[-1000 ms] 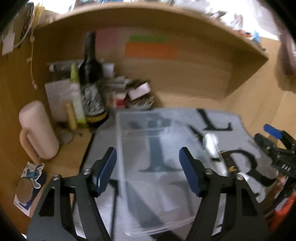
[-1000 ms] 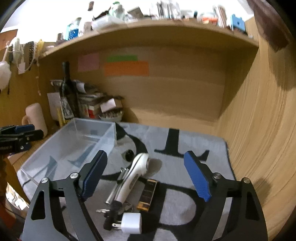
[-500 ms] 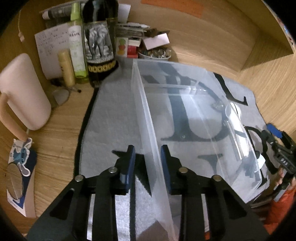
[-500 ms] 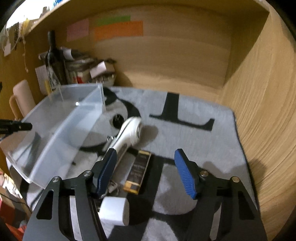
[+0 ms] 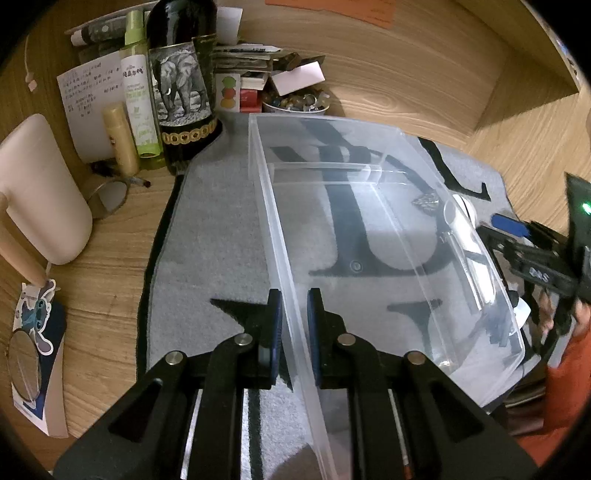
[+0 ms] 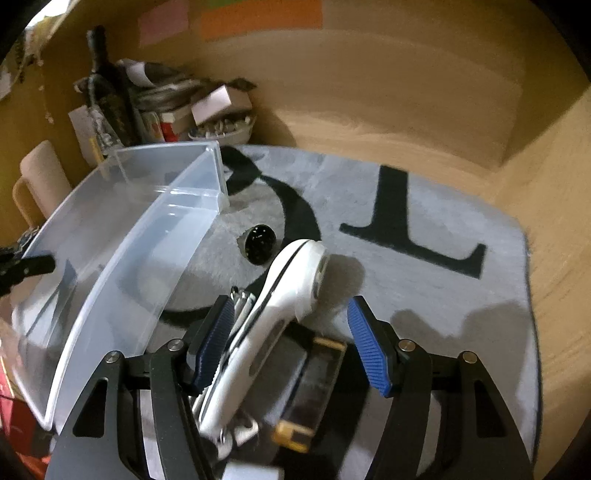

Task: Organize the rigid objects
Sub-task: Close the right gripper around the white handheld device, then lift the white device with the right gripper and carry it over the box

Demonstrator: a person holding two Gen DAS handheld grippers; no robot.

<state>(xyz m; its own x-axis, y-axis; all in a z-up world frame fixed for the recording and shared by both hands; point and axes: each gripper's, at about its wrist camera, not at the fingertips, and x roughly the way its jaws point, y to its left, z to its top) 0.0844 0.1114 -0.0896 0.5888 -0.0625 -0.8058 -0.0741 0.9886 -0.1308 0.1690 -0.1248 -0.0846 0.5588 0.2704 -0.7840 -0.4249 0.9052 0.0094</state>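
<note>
The clear plastic bin, flat on the grey rug a second ago, now tilts, its near wall clamped by the left hand-held gripper, ready for loading. The right hand-held gripper has dropped, pads apart, astride the white handheld device, not yet gripping

Home desk nook: wine bottle, mug, sticky notes.

wooden desk, grey lettered mat
</note>
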